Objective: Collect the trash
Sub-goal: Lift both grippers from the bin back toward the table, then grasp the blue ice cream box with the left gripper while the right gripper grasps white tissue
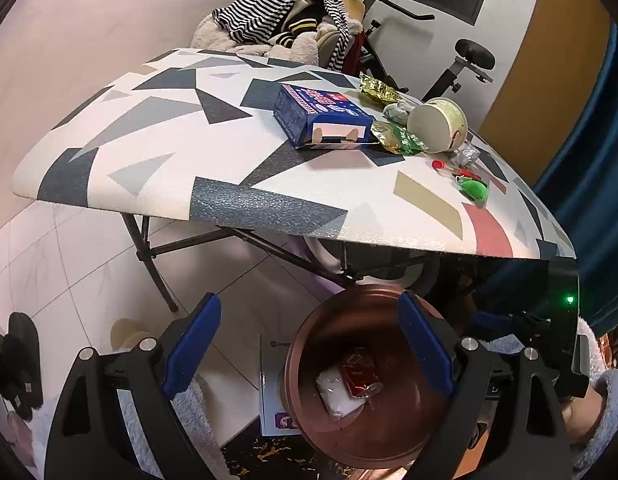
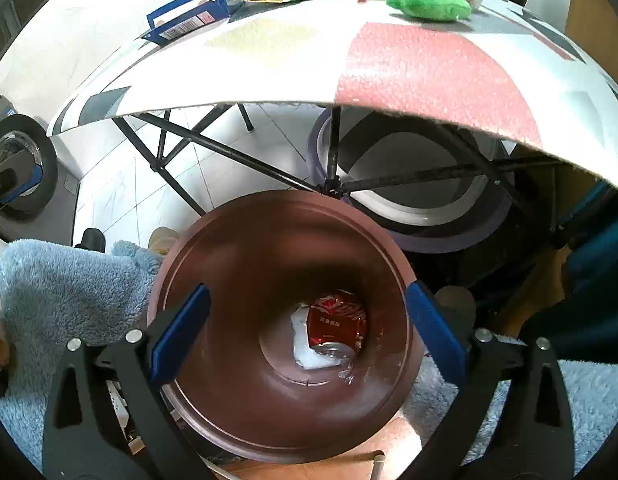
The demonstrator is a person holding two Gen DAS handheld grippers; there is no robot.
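Note:
A round brown bin (image 2: 237, 288) stands on the floor below the table edge; a crushed red can (image 2: 337, 320) and a white wrapper (image 2: 305, 354) lie at its bottom. My right gripper (image 2: 307, 332) hangs open over the bin mouth, nothing between its blue pads. The left gripper (image 1: 309, 344) is open too, beside the same bin (image 1: 329, 420), empty. On the patterned table (image 1: 189, 152) lie a blue box (image 1: 321, 114), gold and green wrappers (image 1: 397, 138), a tipped paper cup (image 1: 439, 124), crumpled foil (image 1: 467, 156) and a green plush toy (image 1: 475, 188).
A folding table frame (image 1: 157, 264) stands on white floor tiles. A chair piled with striped clothes (image 1: 281, 16) and an exercise bike (image 1: 469, 60) are behind the table. A round tub (image 2: 421, 184) sits under it. Blue fleece sleeves (image 2: 61, 288) flank the bin.

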